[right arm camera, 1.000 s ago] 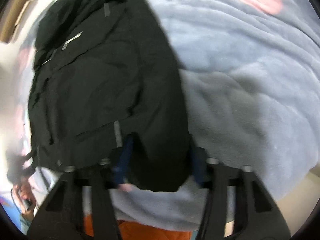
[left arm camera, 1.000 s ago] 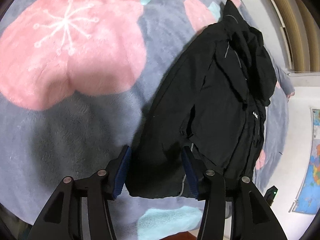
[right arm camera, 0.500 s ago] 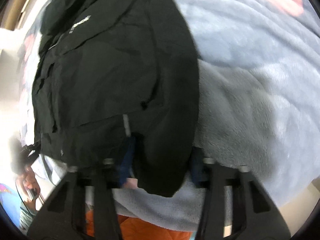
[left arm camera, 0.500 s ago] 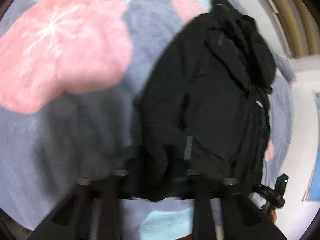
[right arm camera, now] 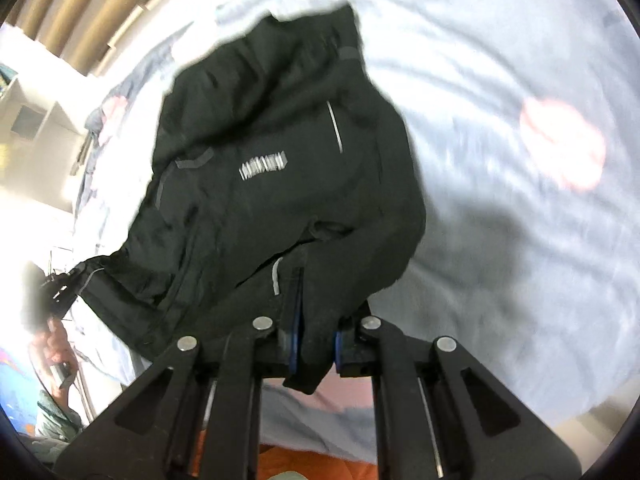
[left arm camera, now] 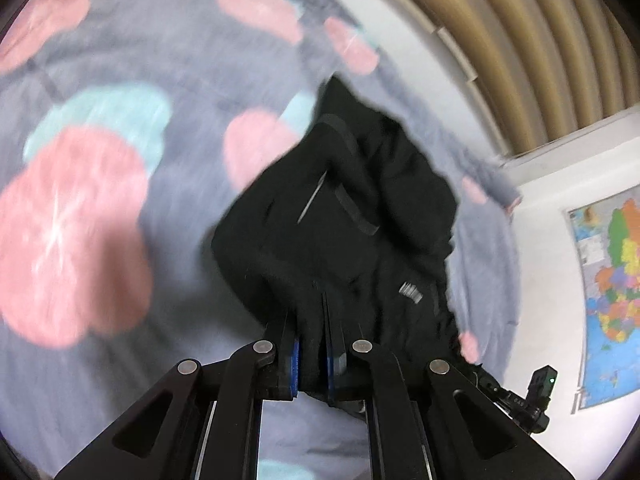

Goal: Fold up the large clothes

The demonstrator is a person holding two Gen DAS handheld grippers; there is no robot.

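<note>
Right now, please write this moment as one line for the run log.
stage: lifting hem | left gripper: shut on black jacket | right gripper: shut on black jacket | jacket: near edge raised, far part on flowered blanket

A grey fleece blanket (left arm camera: 192, 60) with pink and teal flower shapes covers the bed. Beige curtains (left arm camera: 520, 40) hang beyond it. A colourful map (left arm camera: 612, 292) is on the white wall. White shelves (right arm camera: 28, 120) stand beside the bed.
</note>
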